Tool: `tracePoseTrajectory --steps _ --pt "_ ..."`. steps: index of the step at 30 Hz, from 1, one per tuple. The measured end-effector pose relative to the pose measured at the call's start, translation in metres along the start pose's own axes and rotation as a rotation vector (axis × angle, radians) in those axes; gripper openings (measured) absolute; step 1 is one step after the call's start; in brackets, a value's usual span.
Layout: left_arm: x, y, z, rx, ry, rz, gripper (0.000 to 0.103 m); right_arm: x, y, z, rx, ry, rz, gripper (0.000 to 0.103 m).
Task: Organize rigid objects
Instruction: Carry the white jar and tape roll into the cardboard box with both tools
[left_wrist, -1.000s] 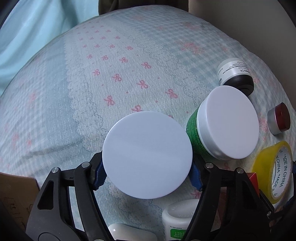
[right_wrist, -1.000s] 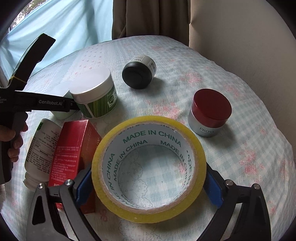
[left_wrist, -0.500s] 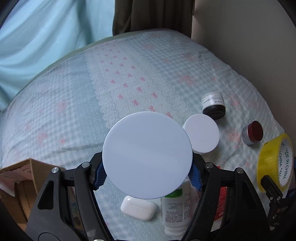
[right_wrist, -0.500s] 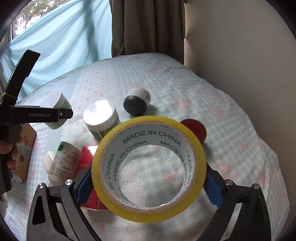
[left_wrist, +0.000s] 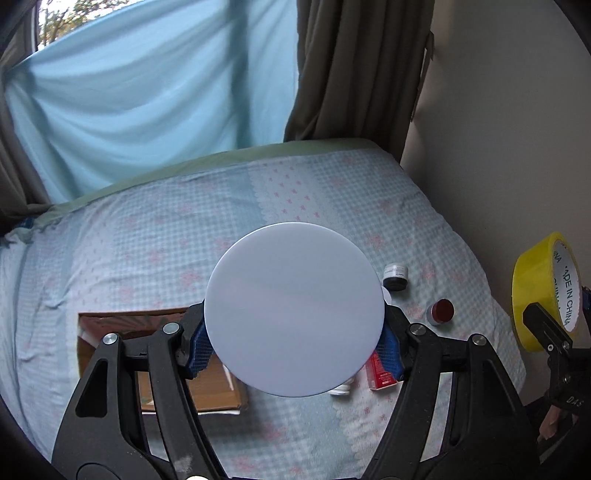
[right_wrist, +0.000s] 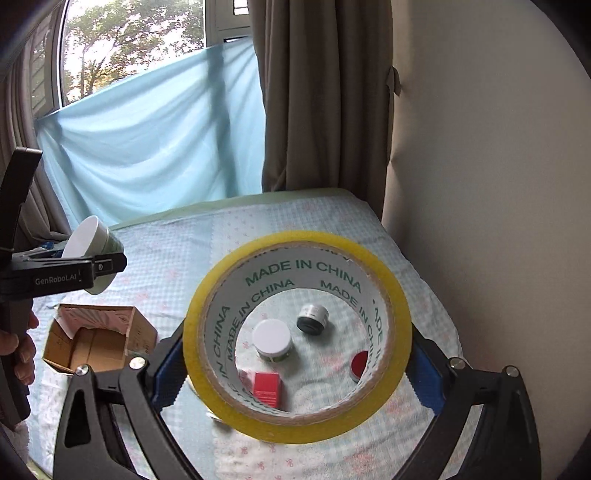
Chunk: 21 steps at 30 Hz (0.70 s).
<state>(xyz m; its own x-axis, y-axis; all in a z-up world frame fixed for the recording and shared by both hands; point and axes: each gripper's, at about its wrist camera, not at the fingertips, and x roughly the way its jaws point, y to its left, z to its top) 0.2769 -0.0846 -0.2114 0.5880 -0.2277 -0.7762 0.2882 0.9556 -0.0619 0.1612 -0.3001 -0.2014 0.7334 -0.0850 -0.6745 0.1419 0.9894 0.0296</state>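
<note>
Both grippers are now much higher above the bed (left_wrist: 155, 236) than a second ago. The left gripper (left_wrist: 294, 341) clamps a white-lidded jar (left_wrist: 294, 309); the right gripper (right_wrist: 297, 363) clamps the yellow tape roll (right_wrist: 297, 424), both in the air near the cardboard box (right_wrist: 94, 343).

Box (right_wrist: 99, 339) lies left on the bed (right_wrist: 424, 295); jars (right_wrist: 271, 338) and carton (right_wrist: 266, 387) lie to its right
</note>
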Motion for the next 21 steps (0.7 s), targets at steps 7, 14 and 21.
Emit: tracePoseTrajectory --steps 7,14,21 --pt "-0.070 0.081 -0.007 -0.090 -0.038 0.067 0.068 -0.028 0.074 0.043 -0.109 -0.047 0.105 0.098" --pt "-0.101 0.180 -0.027 -0.150 -0.011 0.092 0.068 -0.026 0.173 0.057 -0.147 -0.009 0.179 0.098" --pt "-0.084 0.263 -0.050 -0.149 0.053 0.089 0.068 0.006 0.268 0.046 -0.139 0.060 0.225 0.098"
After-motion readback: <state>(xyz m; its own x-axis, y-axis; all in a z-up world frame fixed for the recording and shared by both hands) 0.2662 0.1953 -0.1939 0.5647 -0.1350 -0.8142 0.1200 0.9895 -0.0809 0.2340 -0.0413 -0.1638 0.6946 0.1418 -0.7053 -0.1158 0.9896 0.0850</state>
